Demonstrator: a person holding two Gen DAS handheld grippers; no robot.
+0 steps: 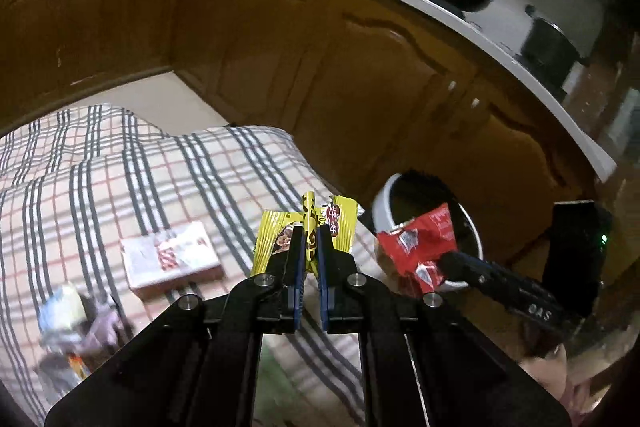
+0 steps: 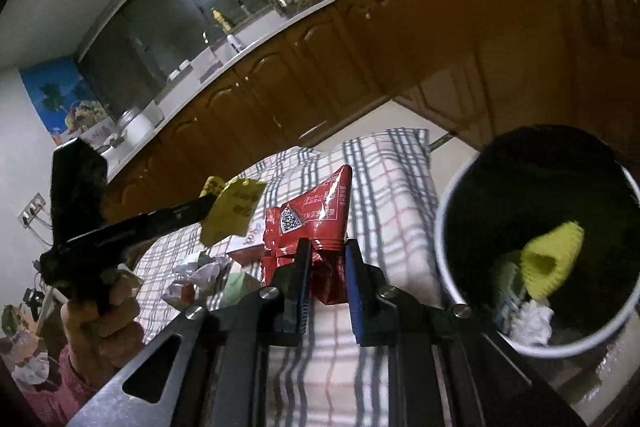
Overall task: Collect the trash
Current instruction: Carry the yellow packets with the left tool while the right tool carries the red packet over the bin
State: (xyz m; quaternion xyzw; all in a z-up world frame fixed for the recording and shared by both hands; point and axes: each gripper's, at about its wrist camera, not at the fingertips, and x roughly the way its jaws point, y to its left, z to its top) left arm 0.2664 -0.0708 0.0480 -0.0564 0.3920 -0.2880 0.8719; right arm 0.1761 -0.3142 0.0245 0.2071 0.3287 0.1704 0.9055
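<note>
Both grippers are carrying trash, left gripper [image 1: 307, 247] jaws pinching a crinkled yellow foil wrapper [image 1: 280, 235], right gripper [image 2: 326, 259] jaws clamping a glossy red snack packet [image 2: 316, 215], which is risking slipping short of the round white bin [image 2: 448, 211].

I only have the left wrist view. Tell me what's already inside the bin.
Observer: The right wrist view looks into the white bin: a yellow piece and crumpled white paper lie at the bottom.
Operator: Report the red packet's printing.
Observer: The red packet, pinched by the right gripper, shows a QR code facing the camera.
Operator: Say what's beneath the left gripper.
Observer: Below the left gripper and its yellow wrapper, crumpled wrappers lie on the plaid cloth.
</note>
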